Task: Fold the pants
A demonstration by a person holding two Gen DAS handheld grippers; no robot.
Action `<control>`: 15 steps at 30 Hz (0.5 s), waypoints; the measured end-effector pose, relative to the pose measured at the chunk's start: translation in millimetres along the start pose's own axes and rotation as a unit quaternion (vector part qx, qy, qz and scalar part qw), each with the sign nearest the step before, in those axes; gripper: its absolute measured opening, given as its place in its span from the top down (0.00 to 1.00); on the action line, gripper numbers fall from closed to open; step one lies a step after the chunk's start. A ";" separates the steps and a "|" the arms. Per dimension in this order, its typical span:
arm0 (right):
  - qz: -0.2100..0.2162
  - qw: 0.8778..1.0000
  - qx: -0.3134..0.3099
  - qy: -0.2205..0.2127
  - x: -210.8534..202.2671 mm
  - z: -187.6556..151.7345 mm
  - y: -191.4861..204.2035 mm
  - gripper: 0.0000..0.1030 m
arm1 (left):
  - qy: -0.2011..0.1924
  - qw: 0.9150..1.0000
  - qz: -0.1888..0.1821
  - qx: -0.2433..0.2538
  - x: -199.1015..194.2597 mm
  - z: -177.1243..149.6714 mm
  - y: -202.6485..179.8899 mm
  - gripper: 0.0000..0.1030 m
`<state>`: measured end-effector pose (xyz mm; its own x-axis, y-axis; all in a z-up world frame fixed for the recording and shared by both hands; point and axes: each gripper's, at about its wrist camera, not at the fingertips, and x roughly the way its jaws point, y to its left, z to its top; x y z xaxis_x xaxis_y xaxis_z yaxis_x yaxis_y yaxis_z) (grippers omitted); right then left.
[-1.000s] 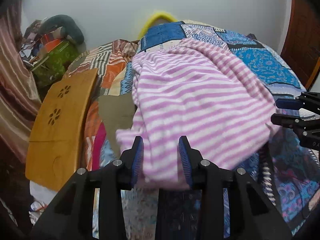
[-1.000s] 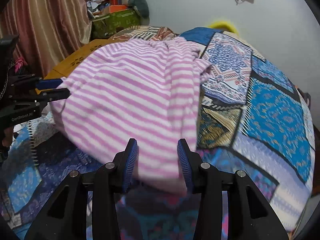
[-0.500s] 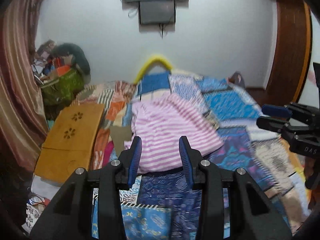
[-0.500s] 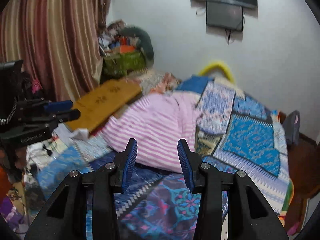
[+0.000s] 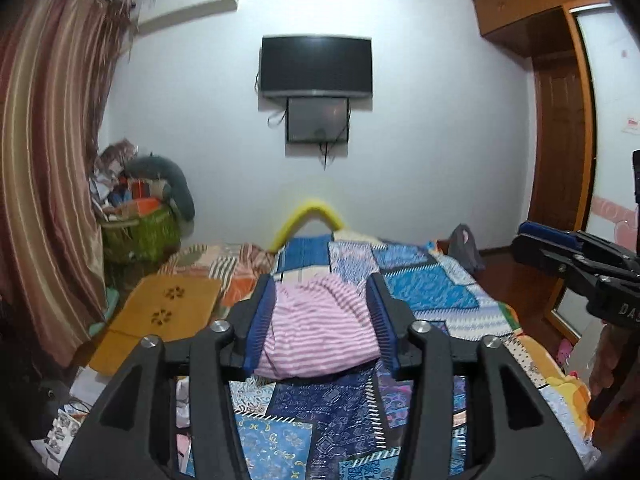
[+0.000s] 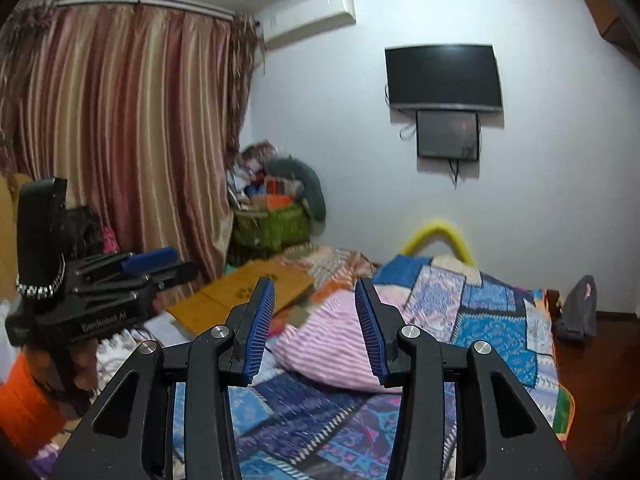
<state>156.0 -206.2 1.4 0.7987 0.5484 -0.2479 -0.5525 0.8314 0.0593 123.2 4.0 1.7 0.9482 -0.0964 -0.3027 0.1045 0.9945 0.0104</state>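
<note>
The pink-and-white striped pants (image 5: 320, 332) lie folded in a soft heap on the patchwork bedspread (image 5: 432, 296), about mid-bed. My left gripper (image 5: 321, 280) hovers well back from them and above the bed; its jaws are opening and nothing is between the blue pads (image 5: 260, 320). My right gripper (image 6: 315, 282) is also held high and back, open and empty, with the pants (image 6: 332, 340) seen beyond its fingers. Each gripper shows in the other's view: the right gripper (image 5: 552, 244) at the right edge, the left gripper (image 6: 132, 268) at the left.
A wooden lap board (image 5: 160, 312) lies on the bed's left side. A green basket of clutter (image 5: 140, 232) and a striped curtain (image 6: 120, 140) fill the left corner. A TV (image 5: 316, 64) hangs on the far wall. A grey bag (image 6: 576, 308) sits on the floor right.
Both grippers have pulled back and risen from the pants' near edge, tilting up so the wall and TV show. The left jaws now stand wider. The pants stay on the bed.
</note>
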 end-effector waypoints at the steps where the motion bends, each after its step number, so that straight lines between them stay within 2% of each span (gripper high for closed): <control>1: -0.002 1.000 -0.001 -0.007 -4.7 0.8 2.9 0.63 | -0.009 1.000 -0.001 0.000 -8.2 1.1 -2.0 0.46; 7: -0.010 0.999 0.002 -0.035 -23.1 -0.8 14.3 0.51 | -0.048 0.999 0.000 0.007 -46.7 3.6 -12.4 0.29; 11: -0.021 0.999 0.003 -0.050 -31.1 -2.4 17.8 0.33 | -0.058 0.998 0.004 0.008 -56.4 1.1 -15.0 0.21; 15: -0.031 0.998 0.001 -0.059 -39.4 -2.5 23.9 0.22 | -0.061 0.998 0.004 0.011 -62.4 -2.1 -20.6 0.12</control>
<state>110.6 -208.2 10.1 0.8538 0.5029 -0.1346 -0.5011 0.8640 0.0496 61.2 -10.4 18.4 0.9784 -0.0938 -0.1842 0.1017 0.9943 0.0336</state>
